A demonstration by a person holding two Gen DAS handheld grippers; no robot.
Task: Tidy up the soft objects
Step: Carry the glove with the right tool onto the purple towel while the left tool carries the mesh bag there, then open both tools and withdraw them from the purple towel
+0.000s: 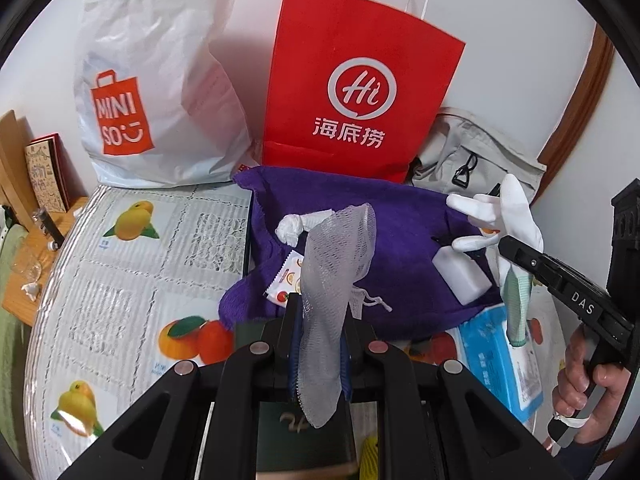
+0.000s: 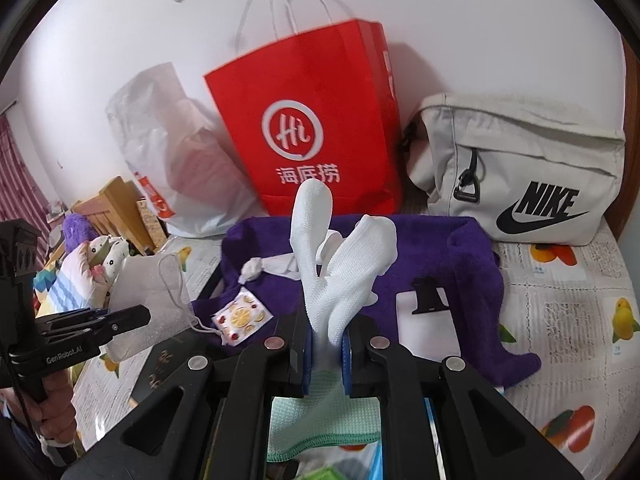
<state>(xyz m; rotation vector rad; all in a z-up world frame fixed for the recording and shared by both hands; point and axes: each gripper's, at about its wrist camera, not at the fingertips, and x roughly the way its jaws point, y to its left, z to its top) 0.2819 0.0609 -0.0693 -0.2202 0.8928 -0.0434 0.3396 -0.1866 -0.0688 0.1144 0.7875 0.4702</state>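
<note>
Left wrist view shows the left gripper [image 1: 320, 344] squeezed tight on a thin mesh bag [image 1: 332, 276], which sticks up from its fingers and flops over at the top. Behind it, at 12 o'clock, a purple towel [image 1: 392, 220] lies spread on the fruit-print table cover [image 1: 120, 280]. On the towel sit a knotted white cloth [image 1: 294, 228] at 11 o'clock, a small fruit-print packet [image 1: 286, 280] just beside the mesh bag, and a white block [image 1: 460, 276] at 2 o'clock. A blue tissue pack [image 1: 496, 364] lies at 3 o'clock, near the towel's edge. Right wrist view shows the right gripper [image 2: 326, 354] clamped on a white glove [image 2: 340, 272] by its green cuff, with the glove's fingers pointing up. The glove hangs above the towel and does not touch it. At the back, a red paper bag [image 2: 316, 128] stands against the wall at 12 o'clock. A white plastic bag [image 2: 168, 152] is at 10 o'clock and a gray Nike bag [image 2: 528, 168] is at 2 o'clock.
</note>
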